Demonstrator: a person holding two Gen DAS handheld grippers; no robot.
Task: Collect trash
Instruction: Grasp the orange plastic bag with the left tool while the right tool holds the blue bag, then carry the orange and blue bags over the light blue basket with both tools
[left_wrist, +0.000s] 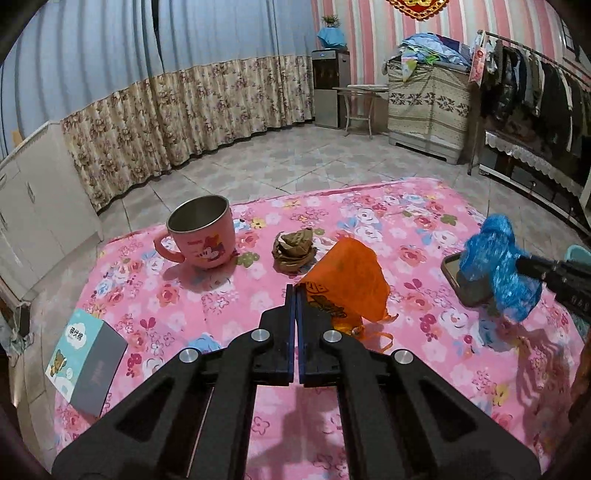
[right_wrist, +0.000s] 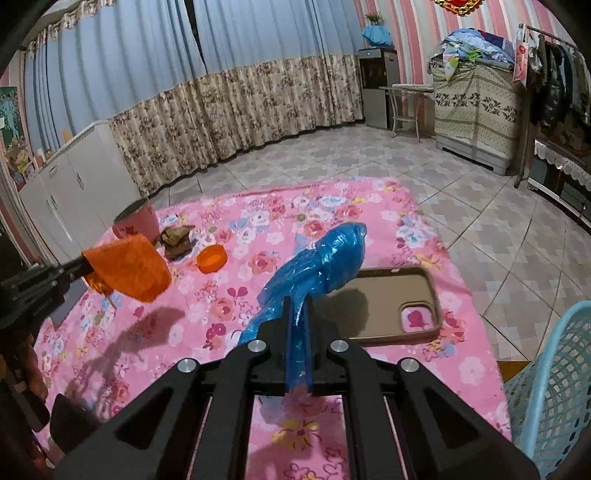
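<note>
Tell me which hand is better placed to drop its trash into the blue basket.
Probably the right. The right gripper, shut on the blue plastic bag, has the basket just to its right. The left gripper, holding the orange bag, sits farther across the table.

Orange bag (left_wrist: 345, 275); blue bag (right_wrist: 317, 266); pink floral tablecloth (left_wrist: 388, 214).

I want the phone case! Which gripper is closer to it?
Right. The right gripper, jaws shut on the blue plastic bag, hangs just beside the phone case. The left gripper, holding the orange wrapper, is farther off, nearer the pink cup.
</note>
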